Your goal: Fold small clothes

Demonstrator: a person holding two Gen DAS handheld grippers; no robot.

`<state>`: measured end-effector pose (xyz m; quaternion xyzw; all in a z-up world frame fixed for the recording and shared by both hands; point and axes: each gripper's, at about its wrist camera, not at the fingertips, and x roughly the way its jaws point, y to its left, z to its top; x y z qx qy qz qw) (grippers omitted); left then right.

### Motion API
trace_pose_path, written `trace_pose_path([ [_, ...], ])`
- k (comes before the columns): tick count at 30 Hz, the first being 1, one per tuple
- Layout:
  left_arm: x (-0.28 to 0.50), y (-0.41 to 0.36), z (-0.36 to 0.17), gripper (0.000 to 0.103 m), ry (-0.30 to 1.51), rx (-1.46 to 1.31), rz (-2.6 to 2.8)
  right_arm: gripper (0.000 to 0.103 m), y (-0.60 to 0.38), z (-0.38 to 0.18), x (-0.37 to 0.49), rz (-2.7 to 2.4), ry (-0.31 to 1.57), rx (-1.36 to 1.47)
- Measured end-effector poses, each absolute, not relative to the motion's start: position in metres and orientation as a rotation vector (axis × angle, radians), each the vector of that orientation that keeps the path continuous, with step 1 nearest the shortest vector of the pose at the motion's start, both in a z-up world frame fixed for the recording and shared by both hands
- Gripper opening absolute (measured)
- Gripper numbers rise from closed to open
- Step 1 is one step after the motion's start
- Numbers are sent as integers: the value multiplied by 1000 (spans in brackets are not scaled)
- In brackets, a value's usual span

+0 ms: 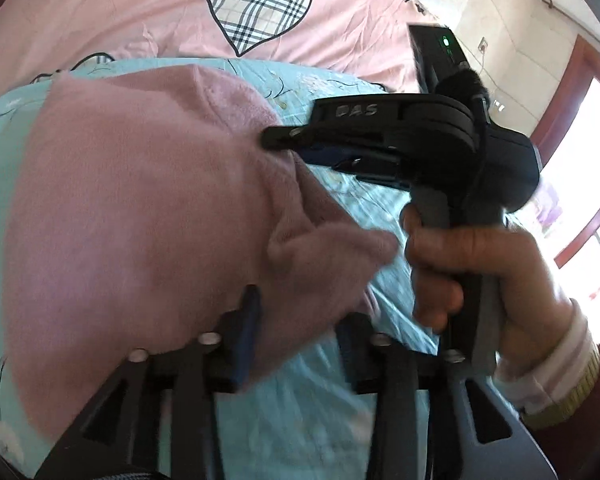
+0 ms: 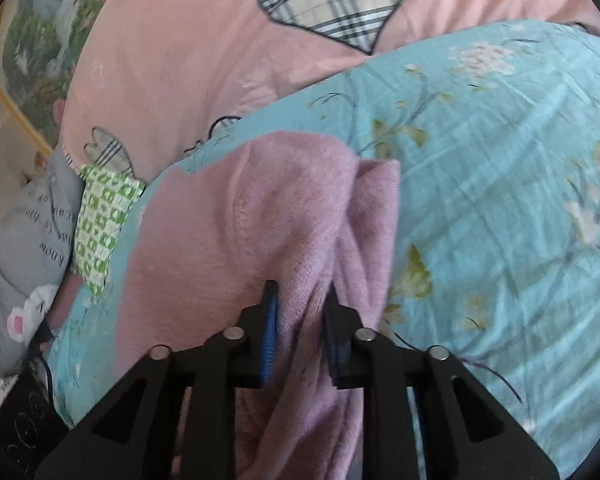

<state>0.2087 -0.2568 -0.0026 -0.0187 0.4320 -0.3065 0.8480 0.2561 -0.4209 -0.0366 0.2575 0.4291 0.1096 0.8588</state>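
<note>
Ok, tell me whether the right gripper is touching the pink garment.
Touching. In the right wrist view the right gripper has a bunched fold of the pink garment between its blue pads, cloth against both. The left wrist view shows its tip meeting the fabric too.

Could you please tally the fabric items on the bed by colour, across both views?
Mauve fleece garment: 1
Pink heart-print bedsheet: 1
Turquoise floral quilt: 1
Green-and-white checked cloth: 1
Grey lettered pillow: 1
Total: 5
</note>
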Motion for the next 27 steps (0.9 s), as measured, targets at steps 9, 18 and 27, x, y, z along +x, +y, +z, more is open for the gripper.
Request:
trace_pose_path([
  [9, 146, -167, 28, 58, 877, -88, -540, 29, -425, -9, 185, 262, 828, 573],
  [18, 214, -124, 40, 71, 915, -199, -448, 36, -406, -21, 190, 277, 875, 588],
  [27, 289, -115, 26, 75, 978, -252, -389, 35, -405, -44, 226, 275, 930, 615],
])
